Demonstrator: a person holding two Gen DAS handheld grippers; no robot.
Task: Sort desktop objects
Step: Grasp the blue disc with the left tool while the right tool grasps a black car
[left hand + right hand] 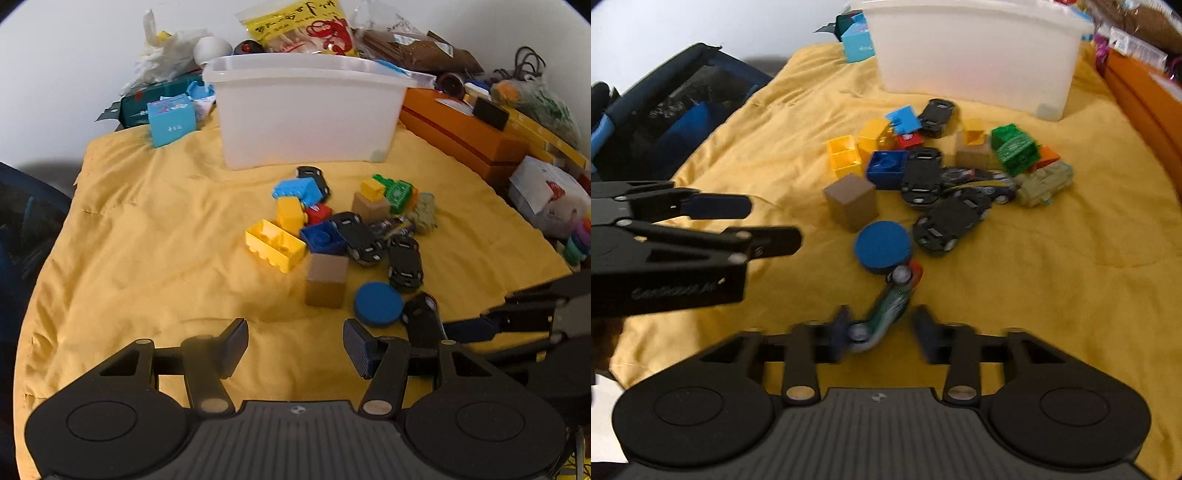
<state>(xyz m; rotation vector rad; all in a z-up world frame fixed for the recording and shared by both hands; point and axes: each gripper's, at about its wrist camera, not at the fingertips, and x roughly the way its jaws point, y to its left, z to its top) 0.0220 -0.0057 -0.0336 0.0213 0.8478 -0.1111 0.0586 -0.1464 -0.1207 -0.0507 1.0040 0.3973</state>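
A pile of toys lies on the yellow cloth [147, 240] in front of a white plastic bin [306, 110]. It holds a yellow brick [275, 245], a blue brick [323, 238], a green brick [397, 192], a brown block [327, 280], a blue disc [377, 303] and several black toy cars [404, 264]. My left gripper [295, 347] is open above bare cloth, short of the pile. My right gripper [882, 328] is shut on a small toy car [888, 304], tilted on its side just in front of the blue disc [882, 245]. The view is blurred.
An orange box [461, 136] borders the cloth on the right. Bags and packets crowd the back behind the bin, and a light blue carton [171, 120] stands at the back left. A dark blue bag [683, 110] sits off the cloth's left edge.
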